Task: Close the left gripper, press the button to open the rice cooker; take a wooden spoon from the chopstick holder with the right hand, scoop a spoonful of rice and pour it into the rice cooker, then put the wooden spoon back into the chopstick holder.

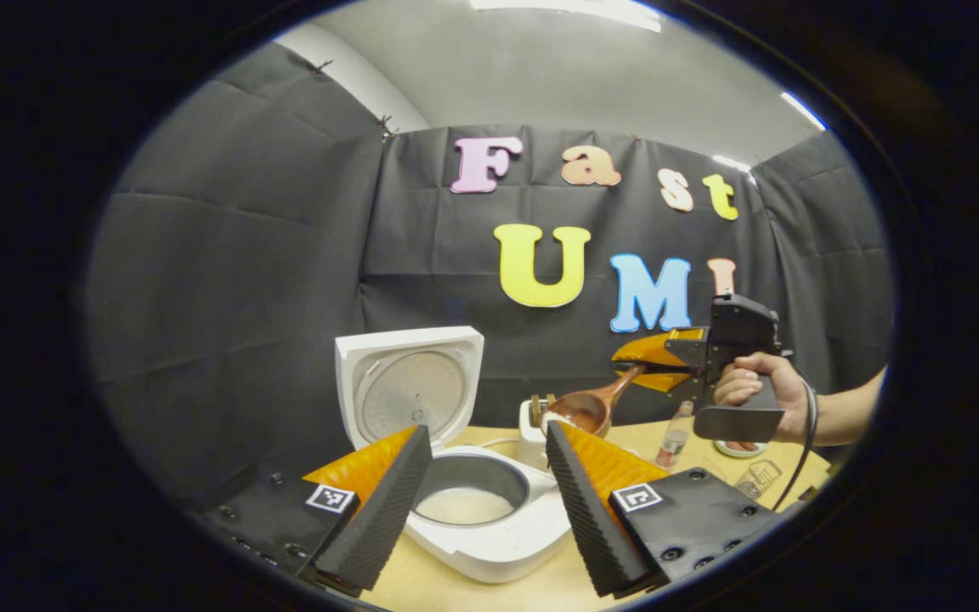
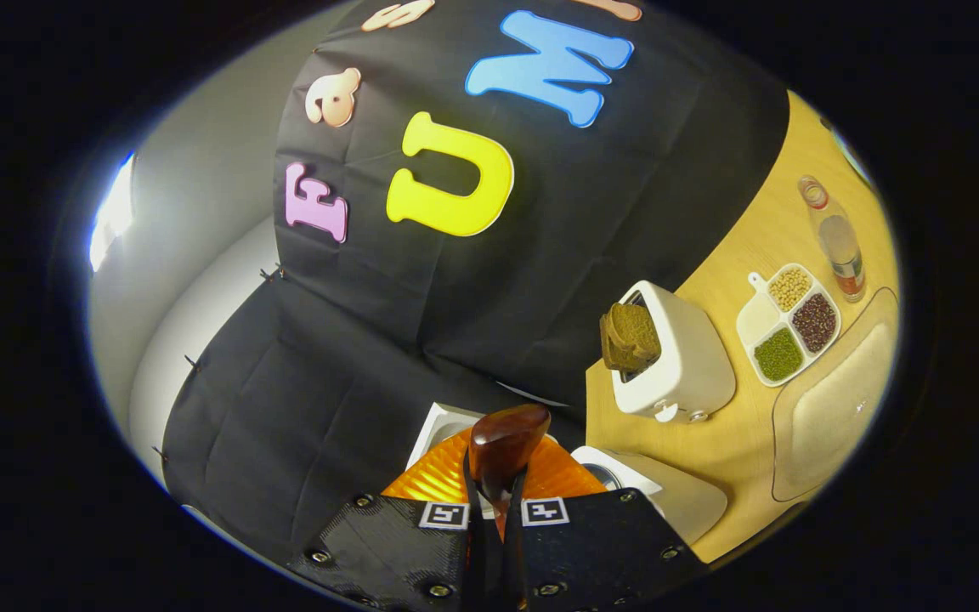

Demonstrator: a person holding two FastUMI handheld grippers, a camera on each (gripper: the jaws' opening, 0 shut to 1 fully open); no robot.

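On the wooden desk (image 1: 540, 586), the open rice cooker (image 1: 489, 523) is holding rice; right gripper (image 1: 638, 367) jaws are clamping a wooden spoon (image 1: 587, 406); left gripper (image 1: 489, 501) jaws are gaping wide.

Booth evenly lit, moderately bright. Light from ceiling strips (image 1: 566, 10) overhead in left gripper view; second strip (image 1: 802, 110) at upper right. In right gripper view, bright blown-out patch (image 2: 113, 212) at left edge. Black cloth wall (image 1: 285, 280) soaks light, folds faintly visible. Worktop (image 2: 736, 442) warm, soft shadows under objects. Mild sheen on wooden spoon (image 2: 502, 446). Strong fisheye bending toward rims; right gripper view heavily tilted. Near fingers (image 1: 379, 510) slightly soft; centre sharp.
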